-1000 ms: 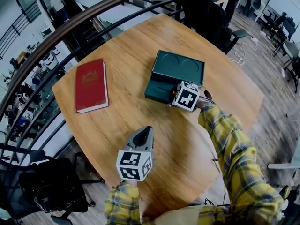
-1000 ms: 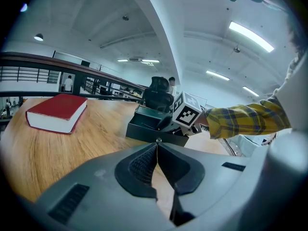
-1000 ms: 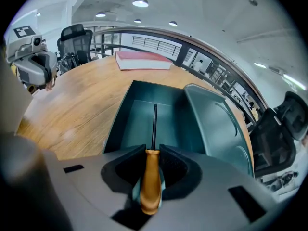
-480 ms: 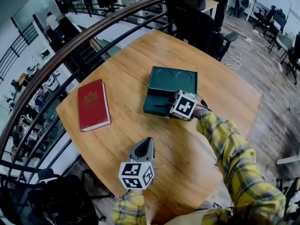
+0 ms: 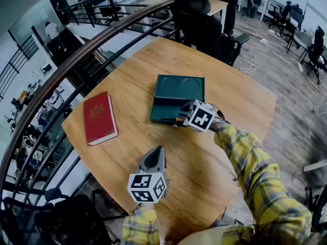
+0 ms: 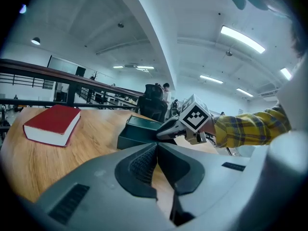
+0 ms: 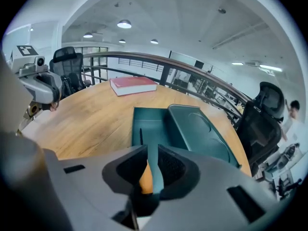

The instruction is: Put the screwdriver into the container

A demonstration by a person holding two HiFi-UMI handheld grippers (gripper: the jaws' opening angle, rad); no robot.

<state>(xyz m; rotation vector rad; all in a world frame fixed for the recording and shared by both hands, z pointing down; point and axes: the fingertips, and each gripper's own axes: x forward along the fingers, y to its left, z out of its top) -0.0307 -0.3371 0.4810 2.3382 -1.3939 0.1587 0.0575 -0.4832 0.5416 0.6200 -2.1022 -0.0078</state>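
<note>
A dark green container [image 5: 164,113] lies open on the round wooden table [image 5: 127,80], with its lid [image 5: 180,88] folded back behind the tray. My right gripper [image 5: 179,120] hovers at the tray's near right edge, shut on the screwdriver [image 7: 144,175] by its orange and teal handle. The black shaft [image 7: 141,135] points down into the container's tray [image 7: 154,127]. My left gripper [image 5: 153,160] is shut and holds nothing; it hangs over the table's near side, well short of the container [image 6: 137,131]. The left gripper view shows the right gripper [image 6: 168,129] at the box.
A red book [image 5: 99,117] lies on the table's left part. A dark railing [image 5: 66,70] curves round the far left edge. Office chairs [image 5: 204,27] stand behind the table. The table's edge runs close behind my left gripper.
The head view has shifted, so everything sits a little lower left in it. The right gripper stays at the container's near edge with the screwdriver. The left gripper has hardly moved.
</note>
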